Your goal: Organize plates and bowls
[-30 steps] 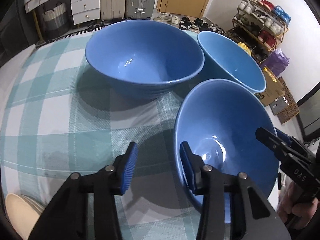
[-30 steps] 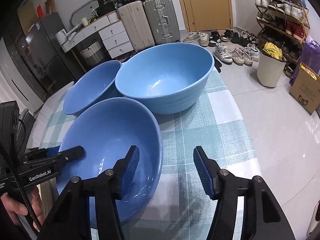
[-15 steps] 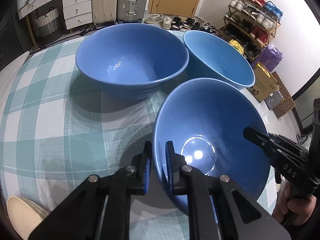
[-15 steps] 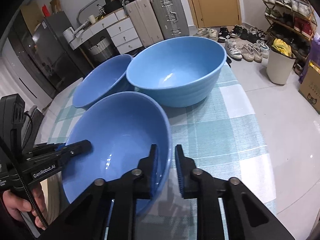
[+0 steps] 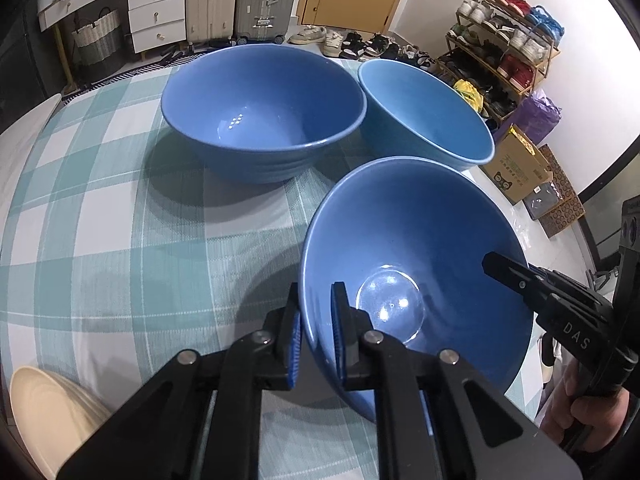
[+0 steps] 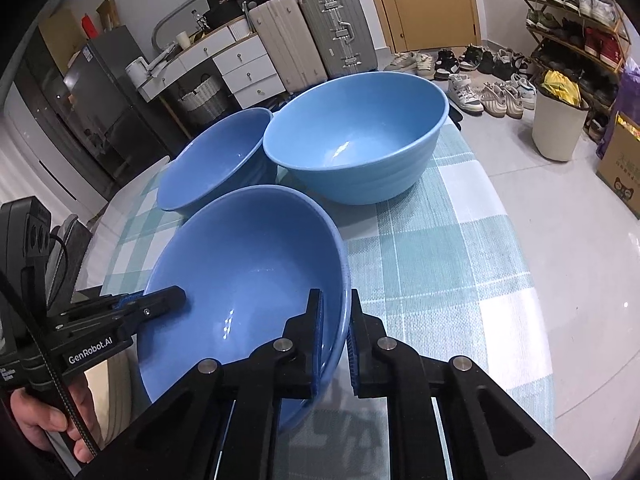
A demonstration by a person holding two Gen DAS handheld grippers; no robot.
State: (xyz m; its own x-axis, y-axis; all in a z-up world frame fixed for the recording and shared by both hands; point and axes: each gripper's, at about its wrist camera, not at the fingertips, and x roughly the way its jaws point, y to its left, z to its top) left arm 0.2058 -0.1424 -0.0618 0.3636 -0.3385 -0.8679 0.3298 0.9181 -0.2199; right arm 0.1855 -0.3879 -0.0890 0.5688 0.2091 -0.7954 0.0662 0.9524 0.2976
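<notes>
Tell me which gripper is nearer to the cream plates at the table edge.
Left. The left gripper, clamped on the near blue bowl, is beside the cream plates. The right gripper grips that bowl's opposite rim, farther away.

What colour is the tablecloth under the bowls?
The tablecloth is teal-and-white check, clearest in the left wrist view.

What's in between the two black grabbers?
The near blue bowl: the left gripper pinches one side of its rim, the right gripper the opposite side. Both wrist views show it.
</notes>
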